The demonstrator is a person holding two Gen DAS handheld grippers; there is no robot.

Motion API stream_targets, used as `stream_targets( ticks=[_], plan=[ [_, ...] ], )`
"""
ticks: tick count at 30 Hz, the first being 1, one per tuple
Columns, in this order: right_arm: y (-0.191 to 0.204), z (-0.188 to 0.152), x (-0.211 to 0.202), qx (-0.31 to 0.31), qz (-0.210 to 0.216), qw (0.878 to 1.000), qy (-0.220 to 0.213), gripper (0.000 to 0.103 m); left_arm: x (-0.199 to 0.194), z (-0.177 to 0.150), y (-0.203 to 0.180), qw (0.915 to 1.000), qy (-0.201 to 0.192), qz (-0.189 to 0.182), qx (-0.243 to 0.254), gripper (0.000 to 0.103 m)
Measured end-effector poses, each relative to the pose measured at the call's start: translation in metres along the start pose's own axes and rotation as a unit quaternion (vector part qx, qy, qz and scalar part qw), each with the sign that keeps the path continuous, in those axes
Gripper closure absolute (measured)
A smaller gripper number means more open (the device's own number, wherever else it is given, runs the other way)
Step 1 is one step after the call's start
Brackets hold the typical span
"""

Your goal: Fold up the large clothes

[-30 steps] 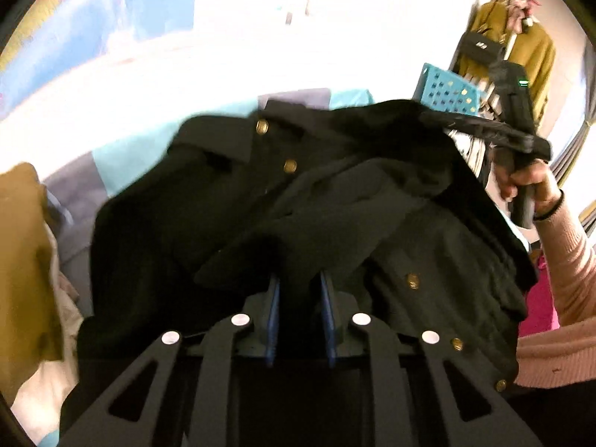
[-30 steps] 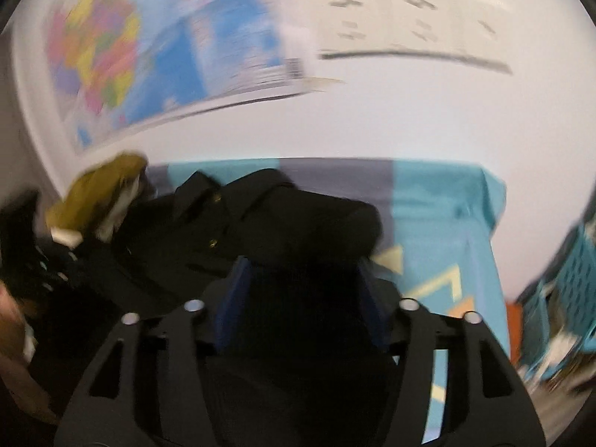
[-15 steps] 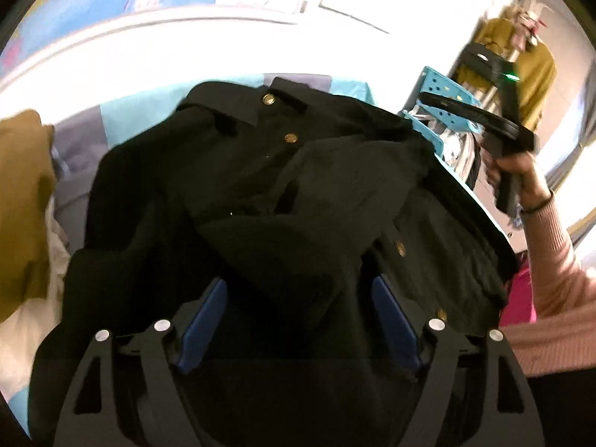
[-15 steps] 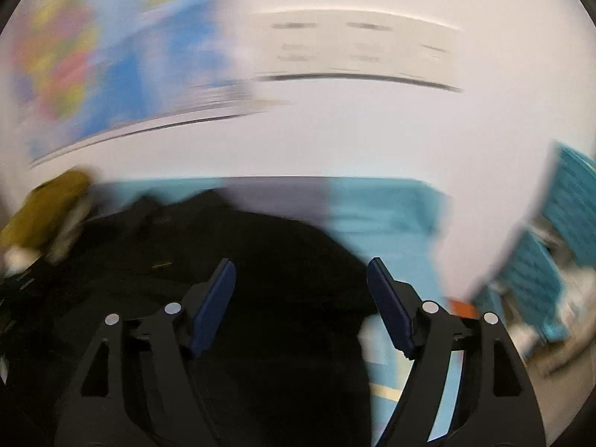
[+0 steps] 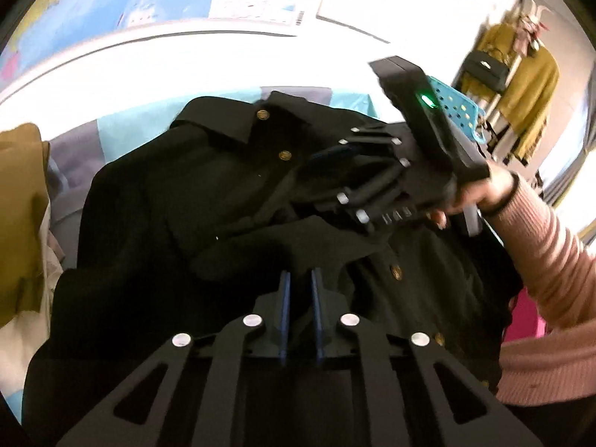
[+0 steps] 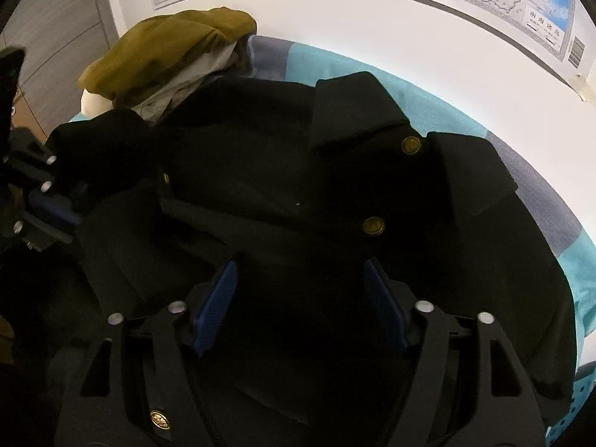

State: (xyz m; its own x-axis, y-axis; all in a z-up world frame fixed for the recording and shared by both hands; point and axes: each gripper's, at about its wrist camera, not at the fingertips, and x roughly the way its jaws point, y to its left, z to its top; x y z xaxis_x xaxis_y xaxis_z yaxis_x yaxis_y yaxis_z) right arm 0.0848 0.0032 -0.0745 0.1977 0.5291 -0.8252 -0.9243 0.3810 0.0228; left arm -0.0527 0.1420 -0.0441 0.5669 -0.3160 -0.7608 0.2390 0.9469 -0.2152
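While your left gripper (image 5: 299,290) is pinching a fold of the black jacket (image 5: 178,201) between its nearly closed blue pads, right at the hem edge nearest you, you are sitting partway through the fold: one flap is gathered and in hand, but nothing is laid flat yet. Just beyond that pinch, your right gripper (image 6: 300,294) is hovering over the jacket's front with its fingers spread wide and nothing between them; in the left view it is pointing in across the chest, below the collar. Judging from that, your next move is asking you to settle the right gripper onto a matching edge or onto the placket near the gold buttons (image 6: 373,225), clamp down, and then carry both holds together so the panel turns over evenly. Watch the thick cloth; it is likely bunching inside a narrow pinch.

Compared with half a second ago, your left gripper is now clamped where it was gaping around the cloth, and your right gripper is no longer up beside the blue basket (image 5: 458,108) but down over the jacket.

Past the collar, the jacket is lying on the teal and grey cover (image 6: 551,201), with an olive garment (image 6: 167,48) heaped beyond its shoulder.
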Motion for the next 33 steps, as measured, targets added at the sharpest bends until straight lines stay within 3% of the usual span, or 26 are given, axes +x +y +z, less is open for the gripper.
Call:
stream_targets(
  ticks=[1,2,4,5,6,8,12,14,16,17,18,19,23,24,25,26,27,30,33],
  plan=[
    [-0.001,-0.001,-0.001,0.0,0.006,1.0,0.001,0.071,-0.001,-0.003,-0.001,1.0,0.002,-0.001,0.004,0.095],
    [-0.003,-0.002,-0.004,0.004,0.004,1.0,0.005,0.096,-0.001,-0.006,-0.002,1.0,0.006,-0.002,0.005,0.095],
    [-0.003,-0.004,-0.015,0.002,0.002,1.0,-0.003,0.098,0.0,-0.013,-0.001,0.9998,0.016,-0.012,0.007,0.094],
    [-0.003,-0.002,-0.023,0.008,0.006,1.0,-0.015,0.099,0.0,-0.014,0.0,0.9997,0.02,-0.015,0.007,0.088],
    [-0.005,0.0,-0.029,0.016,0.009,0.999,-0.026,0.099,0.001,-0.015,0.004,0.9995,0.023,-0.022,-0.001,0.072],
    [-0.008,0.004,-0.051,0.027,0.02,0.997,-0.064,0.099,0.003,-0.013,0.009,0.9994,0.025,-0.022,-0.011,0.053],
    [-0.015,0.015,-0.068,0.046,0.023,0.993,-0.105,0.102,0.012,-0.002,0.016,0.9982,0.036,-0.025,-0.04,0.031],
    [-0.017,0.019,-0.067,0.051,0.011,0.993,-0.103,0.099,0.018,0.002,0.021,0.9978,0.043,-0.007,-0.05,0.031],
    [-0.011,0.022,-0.058,0.036,0.025,0.995,-0.085,0.089,0.025,0.003,0.028,0.9963,0.054,0.001,-0.068,0.031],
    [-0.004,0.02,-0.054,0.024,0.03,0.996,-0.076,0.065,0.027,0.002,0.031,0.9954,0.055,-0.011,-0.077,0.031],
    [0.004,0.02,-0.048,0.012,0.03,0.997,-0.07,0.048,0.027,0.001,0.032,0.9953,0.053,-0.014,-0.08,0.031],
    [0.013,0.02,-0.039,-0.008,0.022,0.998,-0.059,0.046,0.028,0.001,0.033,0.9953,0.052,-0.015,-0.081,0.031],
    [0.035,0.019,-0.001,-0.063,0.0,0.998,-0.008,0.048,0.028,0.002,0.035,0.9949,0.048,-0.017,-0.087,0.044],
    [0.035,0.019,0.007,-0.066,0.007,0.998,-0.002,0.056,0.027,0.002,0.035,0.9952,0.047,-0.014,-0.085,0.047],
    [0.035,0.019,0.01,-0.064,0.016,0.998,-0.003,0.078,0.026,0.003,0.032,0.9961,0.042,-0.012,-0.077,0.055],
    [0.034,0.021,0.012,-0.058,0.028,0.998,-0.004,0.087,0.024,0.004,0.03,0.9966,0.038,-0.008,-0.072,0.067],
    [0.033,0.023,0.009,-0.055,0.029,0.998,-0.009,0.093,0.022,0.006,0.029,0.997,0.032,0.003,-0.07,0.072],
    [0.03,0.032,-0.015,-0.043,0.028,0.997,-0.056,0.095,0.009,0.013,0.032,0.9973,0.008,0.022,-0.07,0.09],
    [0.013,0.047,-0.041,0.005,0.042,0.993,-0.111,0.095,-0.006,0.021,0.04,0.9961,-0.025,0.046,-0.071,0.093]
  ],
)
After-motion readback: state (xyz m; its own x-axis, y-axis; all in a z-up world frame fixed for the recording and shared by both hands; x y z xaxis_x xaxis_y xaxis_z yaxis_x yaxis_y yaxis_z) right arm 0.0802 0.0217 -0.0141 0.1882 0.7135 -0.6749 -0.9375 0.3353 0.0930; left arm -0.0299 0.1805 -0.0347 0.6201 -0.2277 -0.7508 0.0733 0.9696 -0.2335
